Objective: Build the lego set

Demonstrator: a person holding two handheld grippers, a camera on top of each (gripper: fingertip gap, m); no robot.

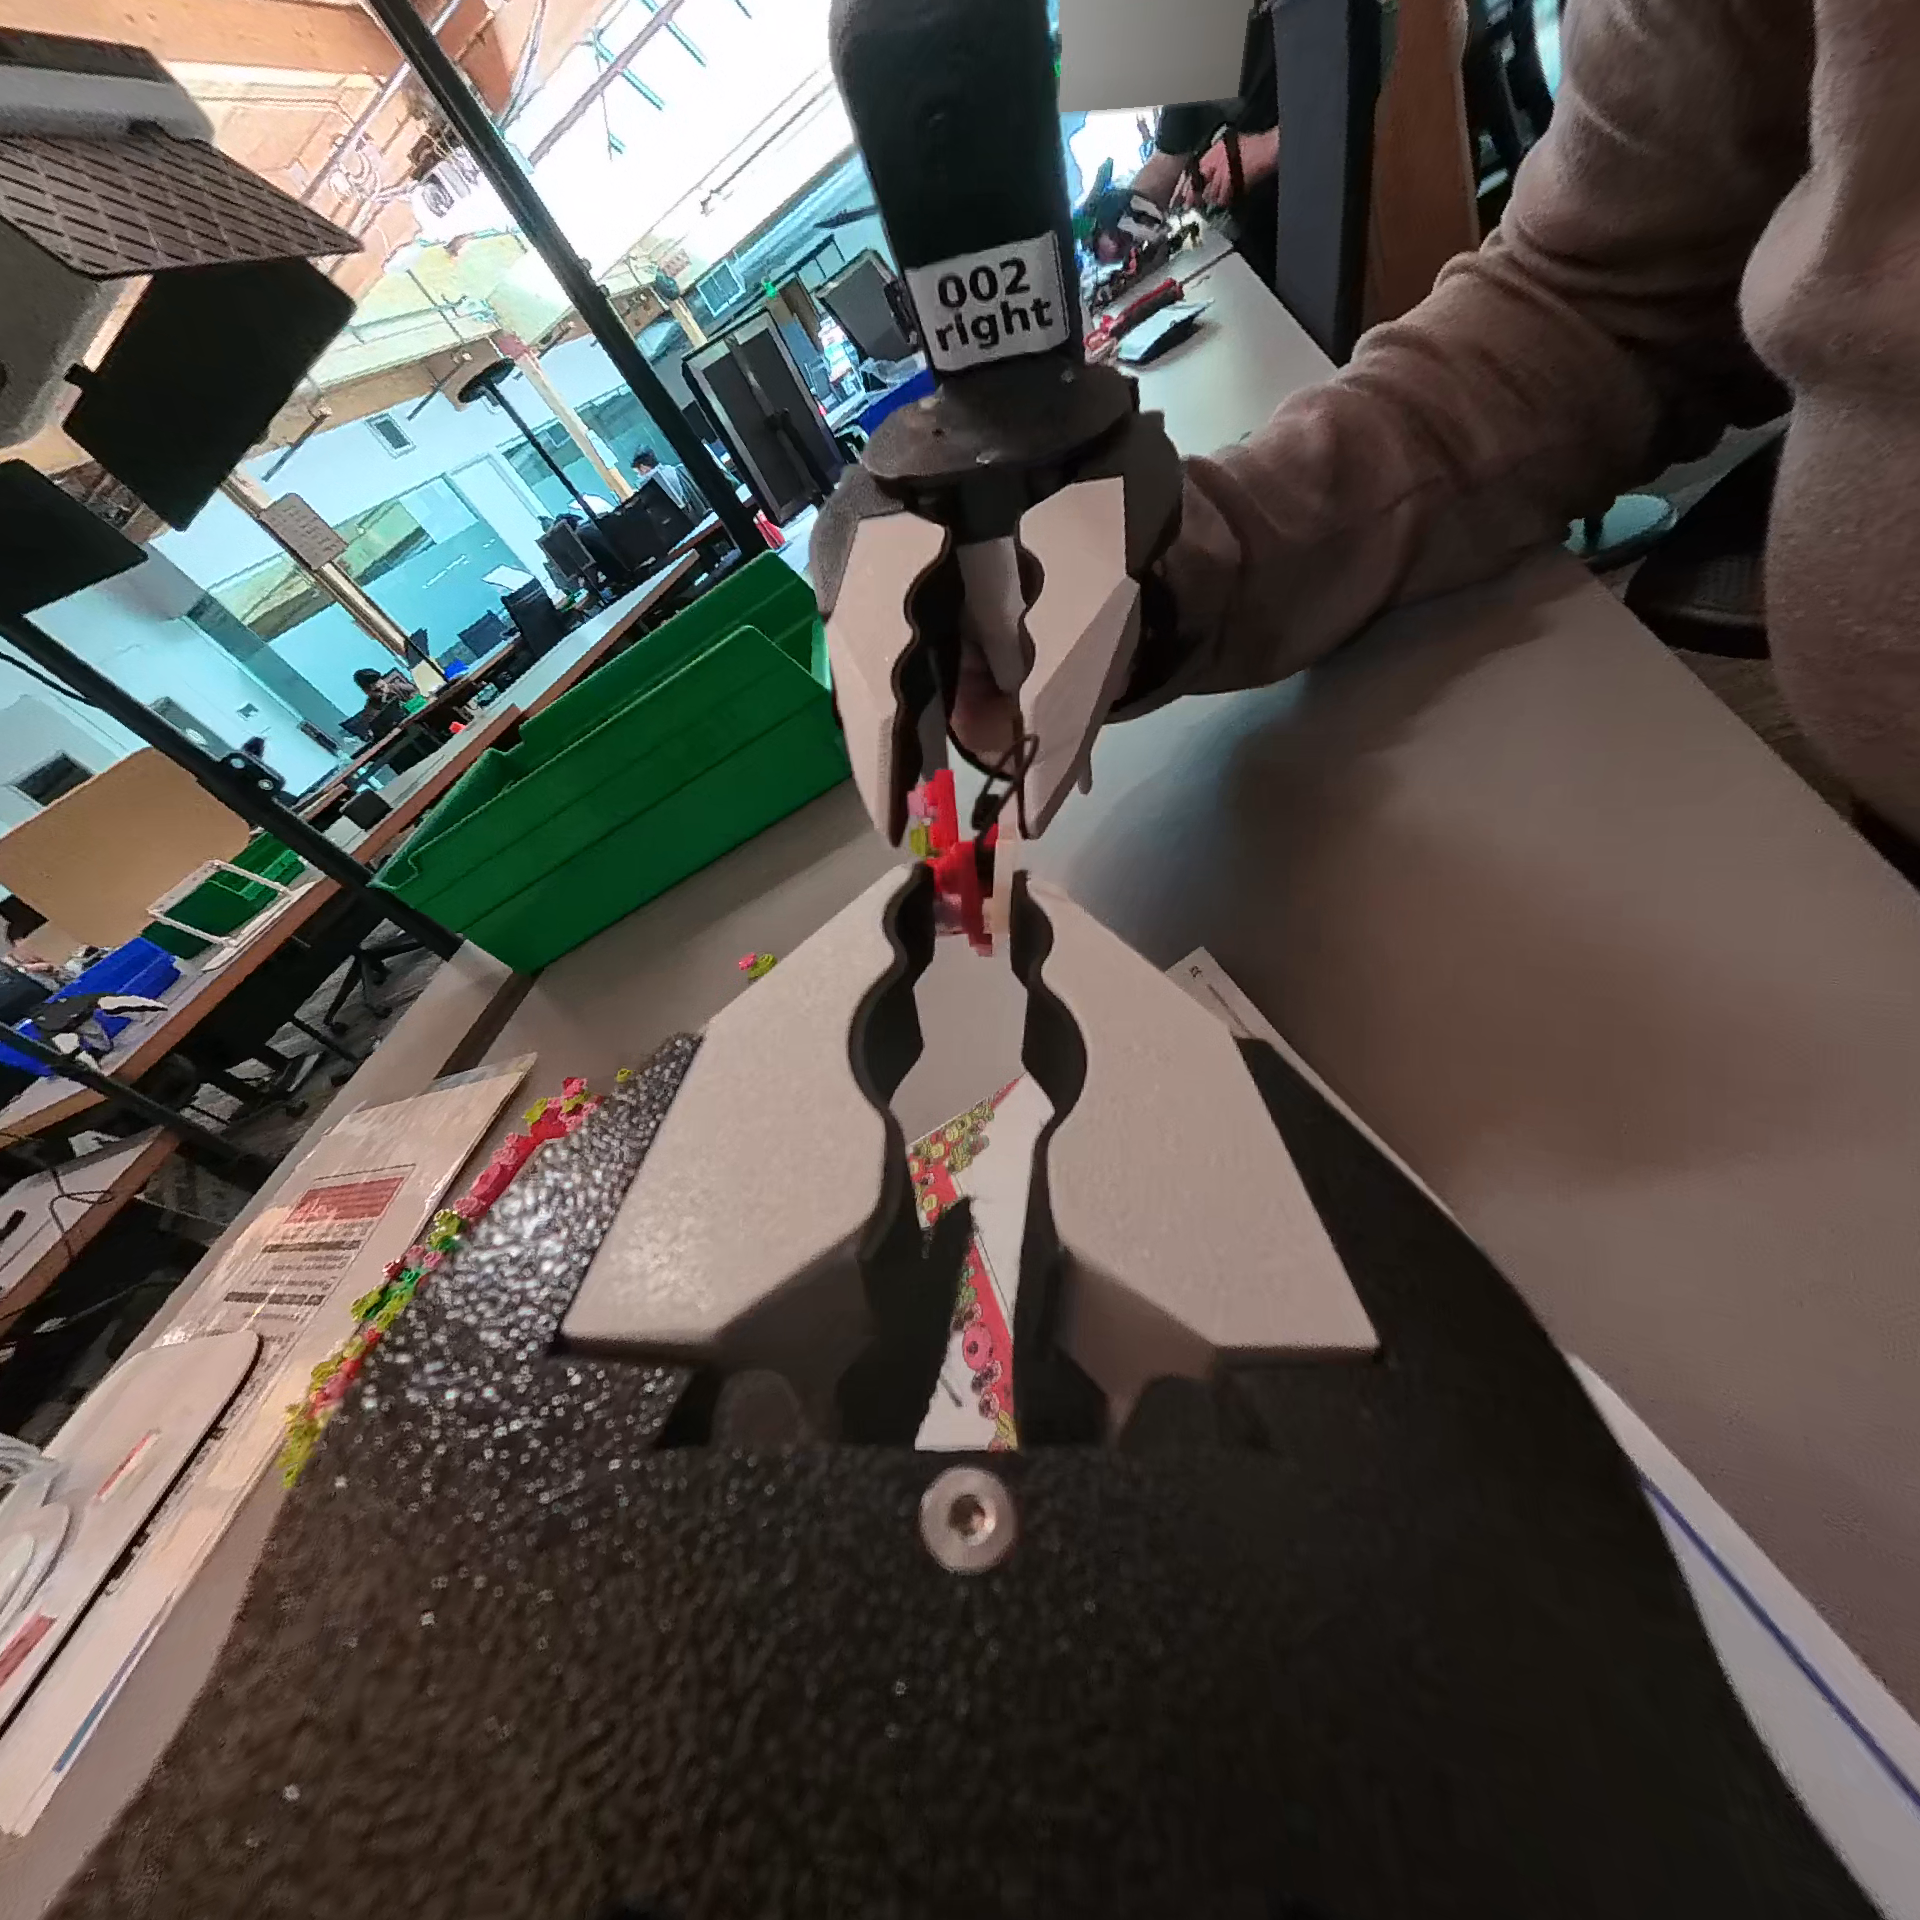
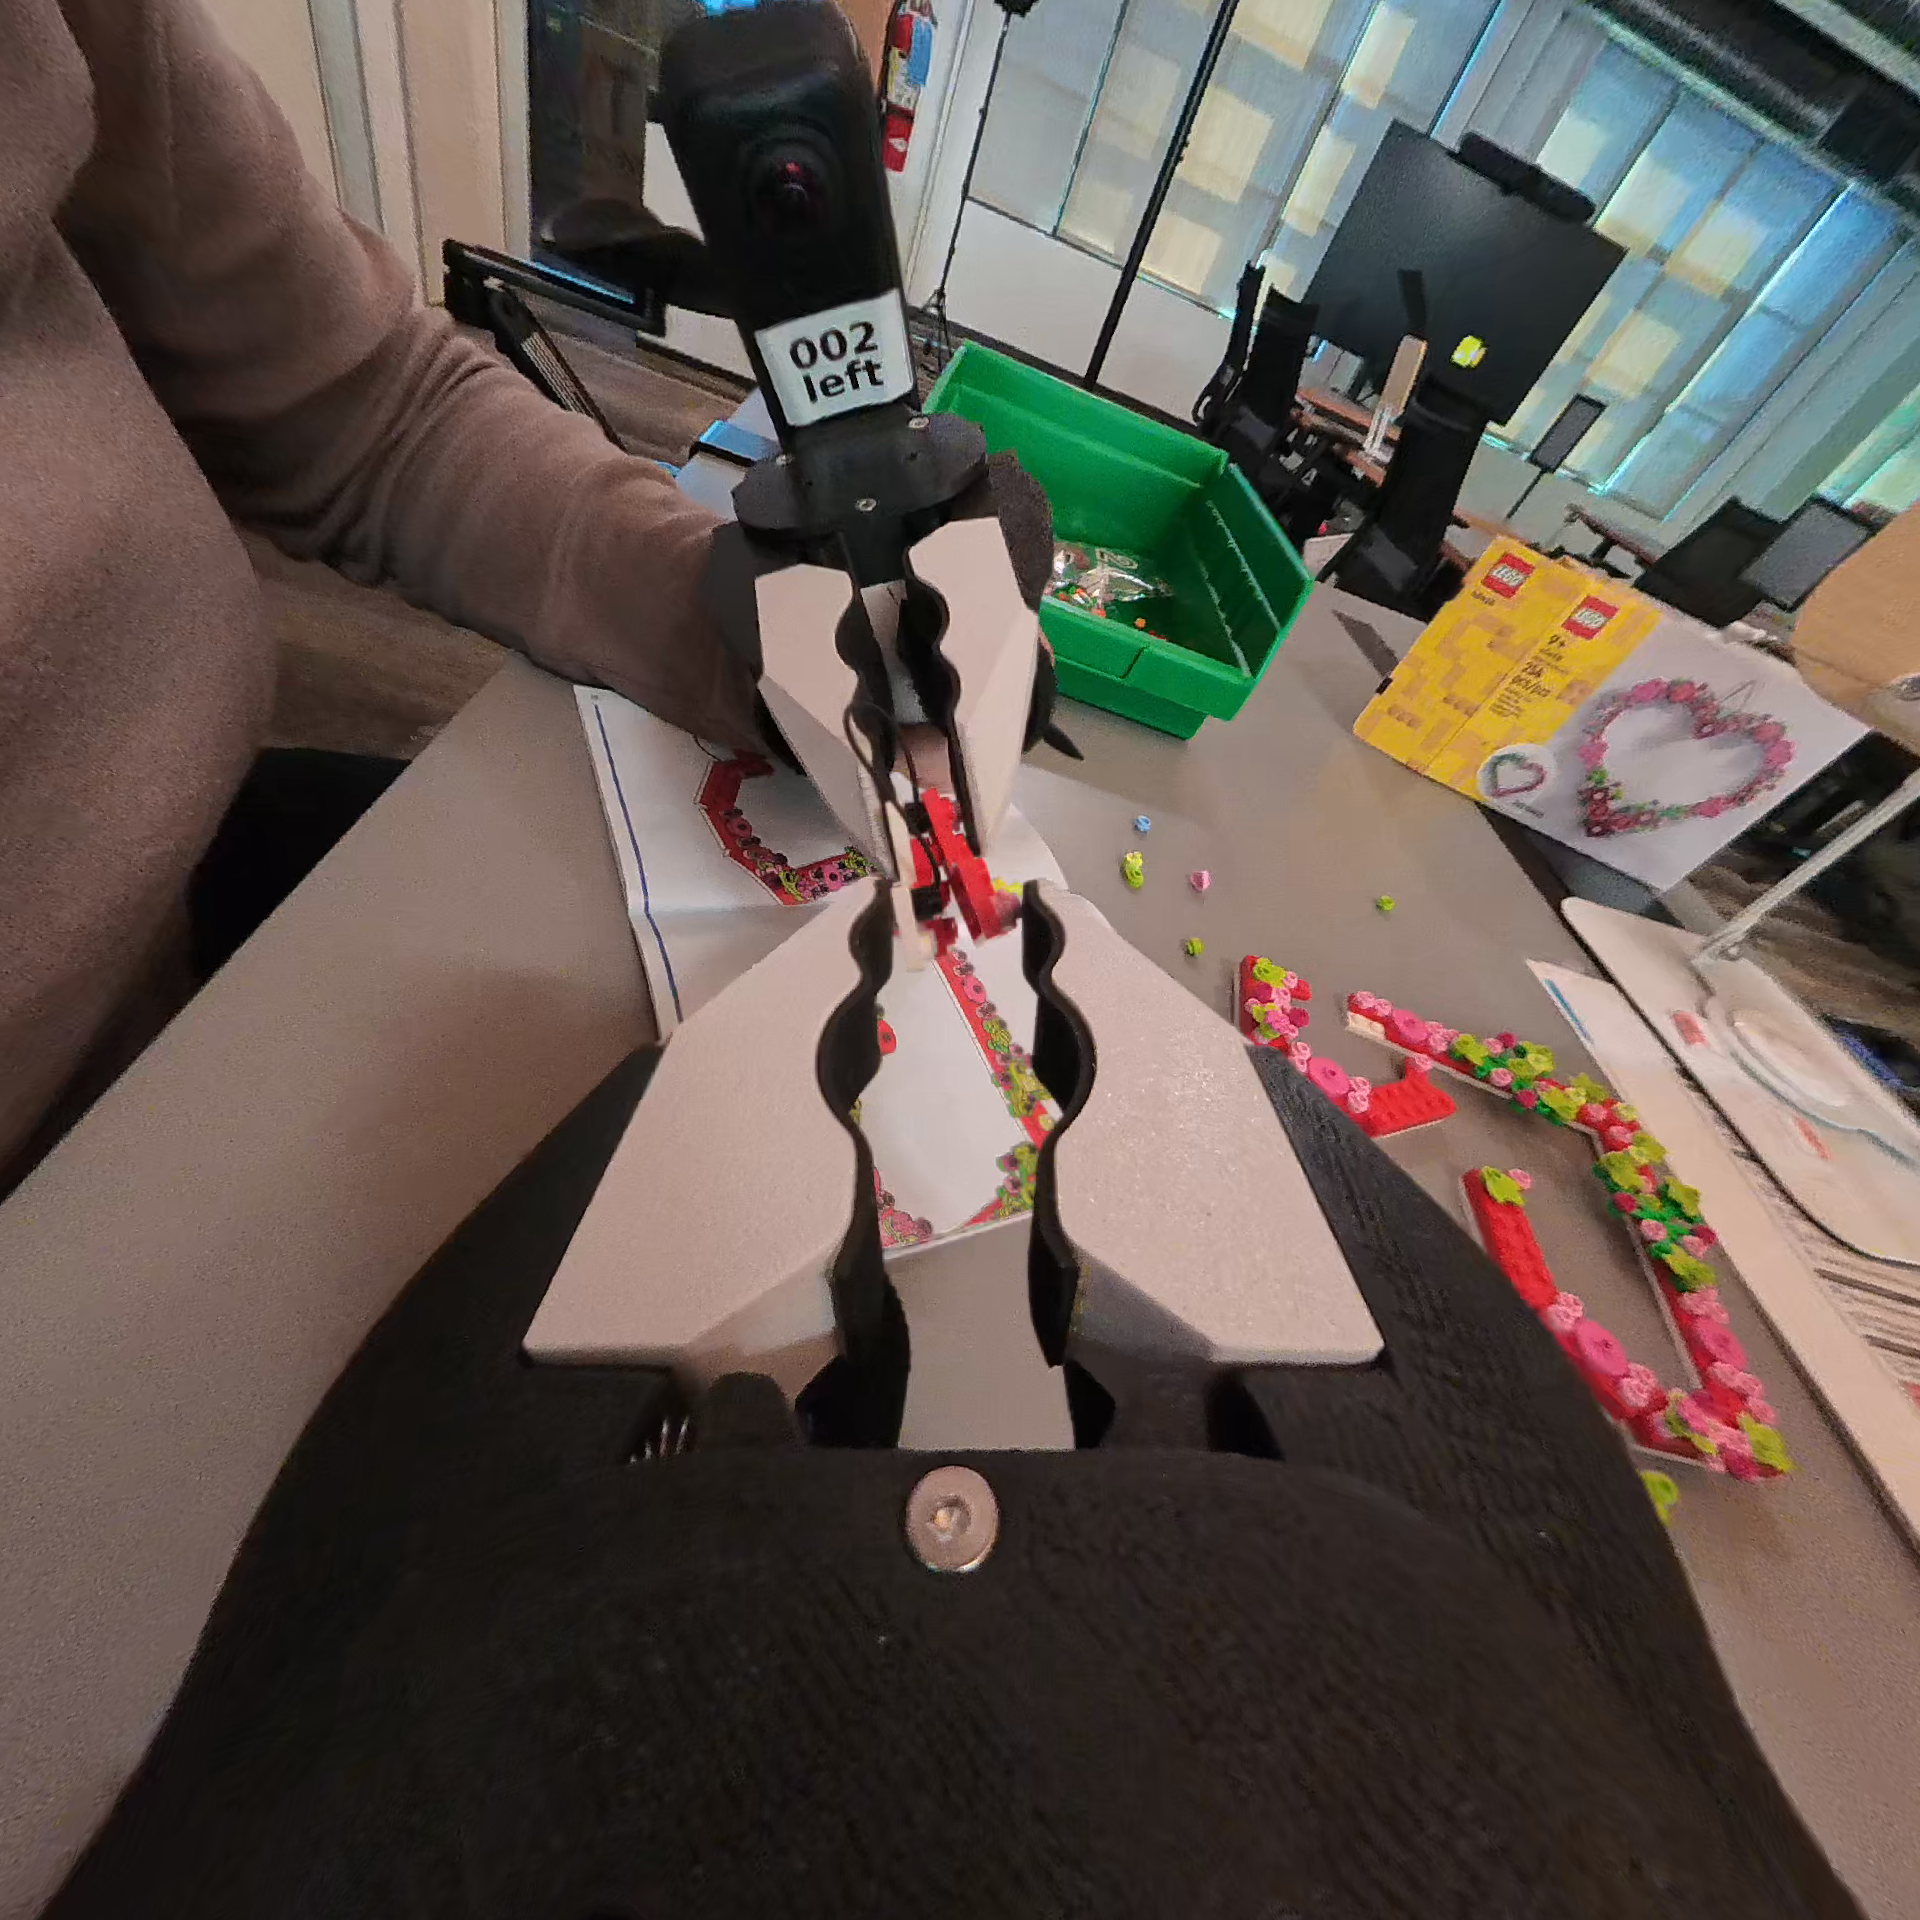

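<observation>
Left gripper and right gripper meet tip to tip, both clamped on the red lego piece; joining step, apparently; next needs a steady, aligned press.

Red brick assembly partly hidden between both grippers' fingers; instruction sheet beneath it largely covered, grip contact indeterminate.

We see a small red-and-white lego piece mid-frame, held tilted above the table; flowered red segments lie lower right.
</observation>
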